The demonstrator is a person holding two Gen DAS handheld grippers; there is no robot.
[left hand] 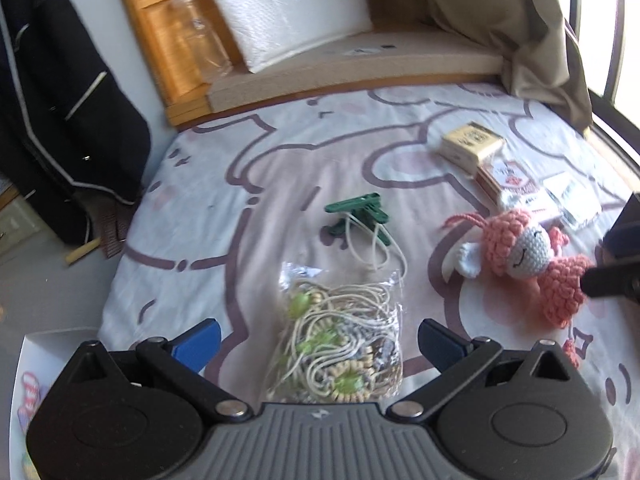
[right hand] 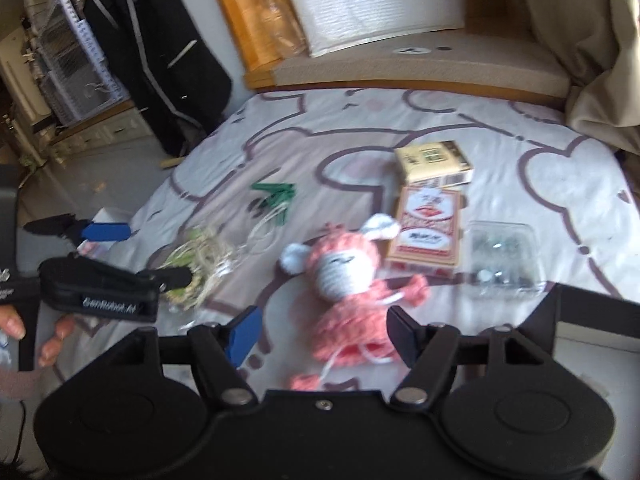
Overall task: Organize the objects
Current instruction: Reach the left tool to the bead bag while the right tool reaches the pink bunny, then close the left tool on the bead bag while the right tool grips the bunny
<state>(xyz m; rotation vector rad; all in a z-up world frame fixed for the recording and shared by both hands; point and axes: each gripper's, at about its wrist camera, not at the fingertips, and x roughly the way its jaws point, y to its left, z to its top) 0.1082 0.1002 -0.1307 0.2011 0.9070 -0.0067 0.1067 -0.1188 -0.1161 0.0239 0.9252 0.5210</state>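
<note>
A clear bag of cord and green beads (left hand: 344, 344) lies on the bed between the wide-open fingers of my left gripper (left hand: 320, 346); the bag (right hand: 200, 264) also shows in the right wrist view. A pink crochet doll (right hand: 344, 292) lies between the open fingers of my right gripper (right hand: 324, 334); it also shows in the left wrist view (left hand: 528, 256). Green clips (left hand: 356, 216) with pale cord lie beyond the bag. The left gripper (right hand: 120, 252) appears at the left of the right wrist view.
A beige box (right hand: 434, 162), a red card pack (right hand: 428, 232) and a clear plastic case (right hand: 504, 258) lie to the right on the patterned bed sheet (right hand: 560, 184). A white box (left hand: 40, 380) sits at the bed's left edge. A dark jacket (left hand: 52, 92) hangs at the left.
</note>
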